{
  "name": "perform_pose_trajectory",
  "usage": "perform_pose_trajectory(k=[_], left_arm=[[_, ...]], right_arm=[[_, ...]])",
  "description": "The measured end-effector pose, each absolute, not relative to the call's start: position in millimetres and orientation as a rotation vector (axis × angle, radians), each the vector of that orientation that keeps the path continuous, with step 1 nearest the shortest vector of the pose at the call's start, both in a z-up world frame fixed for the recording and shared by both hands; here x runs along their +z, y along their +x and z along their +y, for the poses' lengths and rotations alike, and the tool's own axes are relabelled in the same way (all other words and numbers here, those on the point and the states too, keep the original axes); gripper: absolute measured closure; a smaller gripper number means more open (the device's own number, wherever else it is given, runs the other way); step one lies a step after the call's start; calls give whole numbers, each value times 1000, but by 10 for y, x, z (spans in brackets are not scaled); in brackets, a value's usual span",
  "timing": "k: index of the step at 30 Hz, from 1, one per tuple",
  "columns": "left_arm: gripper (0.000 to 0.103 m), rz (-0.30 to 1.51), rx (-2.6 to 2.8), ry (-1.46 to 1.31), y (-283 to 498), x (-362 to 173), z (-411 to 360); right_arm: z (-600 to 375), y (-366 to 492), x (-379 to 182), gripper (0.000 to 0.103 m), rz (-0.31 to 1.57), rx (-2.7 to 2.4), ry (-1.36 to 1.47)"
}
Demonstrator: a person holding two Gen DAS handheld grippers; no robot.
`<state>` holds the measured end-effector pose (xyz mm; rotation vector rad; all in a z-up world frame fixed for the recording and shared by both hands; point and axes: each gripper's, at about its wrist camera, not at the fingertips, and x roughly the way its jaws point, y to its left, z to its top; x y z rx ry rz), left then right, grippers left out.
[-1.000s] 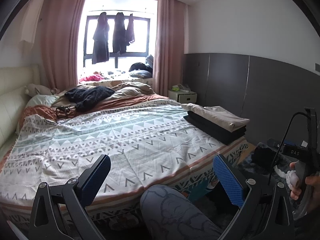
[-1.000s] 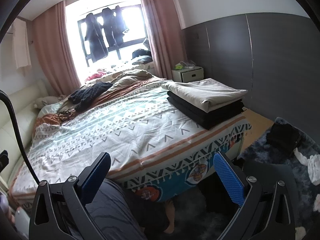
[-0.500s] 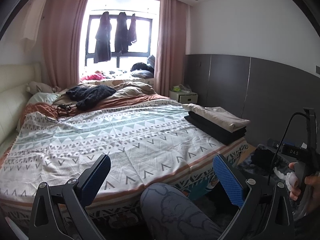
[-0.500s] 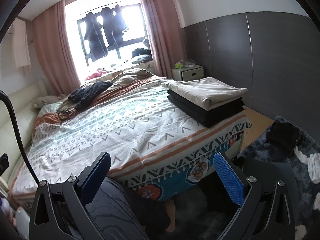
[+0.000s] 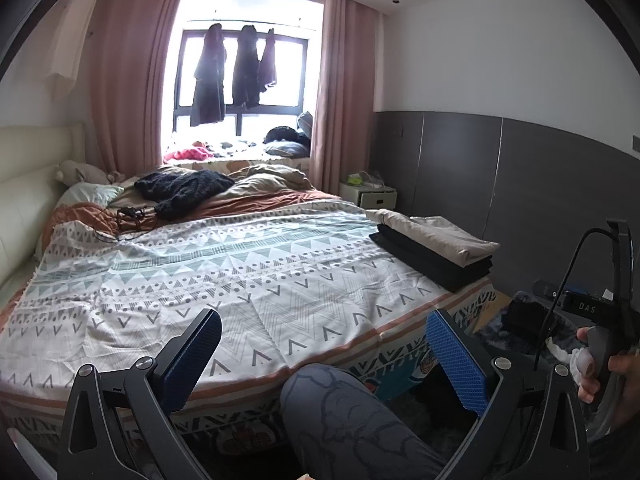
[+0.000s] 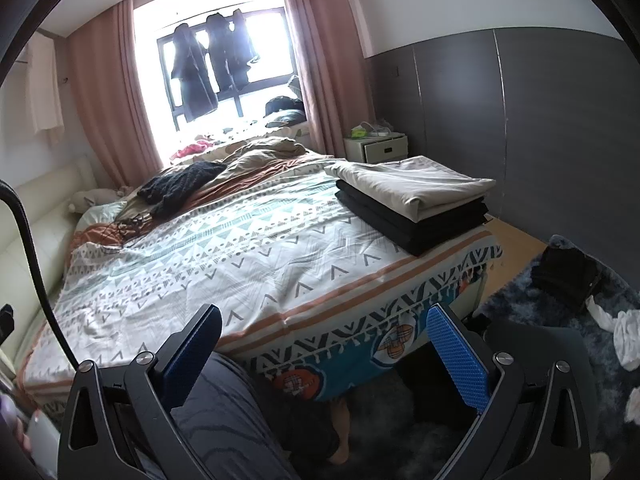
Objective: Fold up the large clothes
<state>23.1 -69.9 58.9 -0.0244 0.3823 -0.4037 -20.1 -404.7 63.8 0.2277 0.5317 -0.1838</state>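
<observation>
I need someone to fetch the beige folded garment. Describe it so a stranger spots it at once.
Find the bed with the patterned cover. At its corner nearest the white nightstand sits a stack of folded clothes. The beige folded garment is the top layer, pale against the black folded pieces under it.

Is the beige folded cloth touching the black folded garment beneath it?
Touching. The right wrist view shows the beige folded cloth lying directly on the black folded garment, no gap.

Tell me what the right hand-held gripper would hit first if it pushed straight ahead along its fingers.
Probably the bed. The right hand-held gripper is open and empty, aimed at the near edge of the patterned bedspread, with nothing visible between. The folded stack lies off to the right of that line. Depth is hard to judge through the fisheye.
</observation>
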Motion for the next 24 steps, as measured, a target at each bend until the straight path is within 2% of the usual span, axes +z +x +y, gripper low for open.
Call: perform_pose_trajectory(k=[24], left_arm=[[0, 385, -398, -40, 157, 592, -750]], right_arm=[[-4046, -290, 610, 0, 525, -172, 229]])
